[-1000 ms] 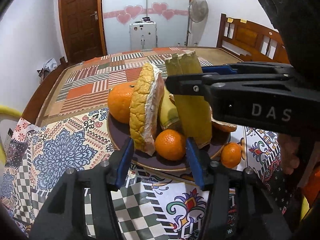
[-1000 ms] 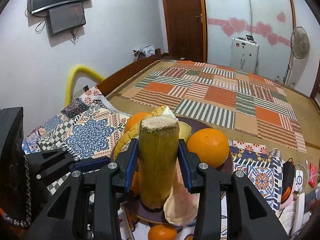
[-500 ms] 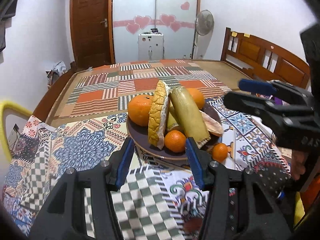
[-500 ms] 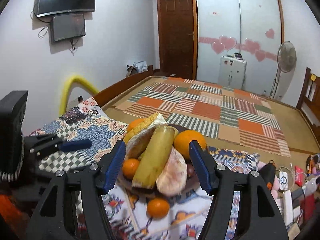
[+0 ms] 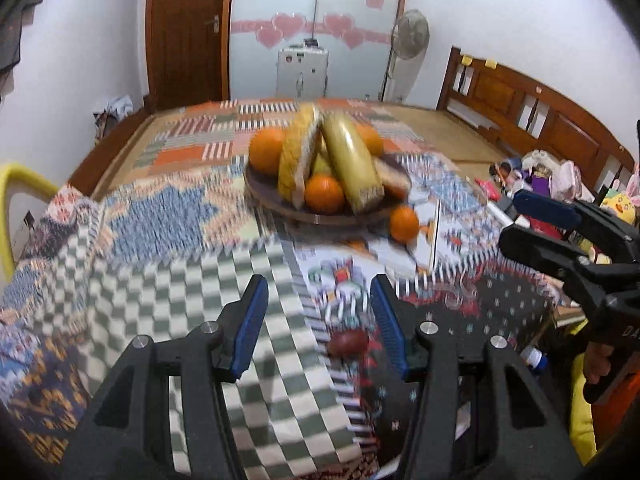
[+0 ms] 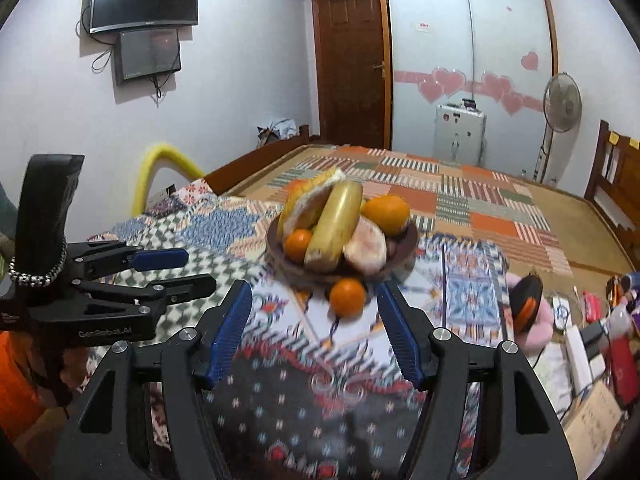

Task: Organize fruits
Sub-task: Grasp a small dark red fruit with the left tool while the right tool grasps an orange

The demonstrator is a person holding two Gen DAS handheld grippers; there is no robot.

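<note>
The round dark brown plate [image 6: 406,246] sits on the patterned patchwork cloth [image 5: 168,216] on the bed, and it is piled high with fruit. A long yellow-green fruit piece with a cut end [image 6: 338,226] leans up against a bumpy yellow peel slice with a white inside [image 5: 298,164], like a little tent. A big orange [image 6: 386,214] sits at the back. A pale pink peeled fruit piece [image 6: 366,246] rests at the front edge, and a small orange [image 5: 324,194] is tucked in beside it.

One little round orange [image 6: 347,297] is not on the plate. It lies on the cloth, just beside the rim.

The right gripper [image 6: 314,328] is open with nothing in it, and its jaws have just opened wider. The left gripper [image 5: 316,320] is also open and empty. Both are well apart from the plate.

The pile could tip. The long piece only leans, so a bump to the plate or a push on the soft cloth could make it slide off. The pink piece is close to the rim and could fall out too.

The loose orange is round, so a clumsy pinch could make it roll away. There is also a small dark red thing [image 5: 348,342] on the cloth near the left gripper. The picture is blurry, so I cannot tell what it is.
</note>
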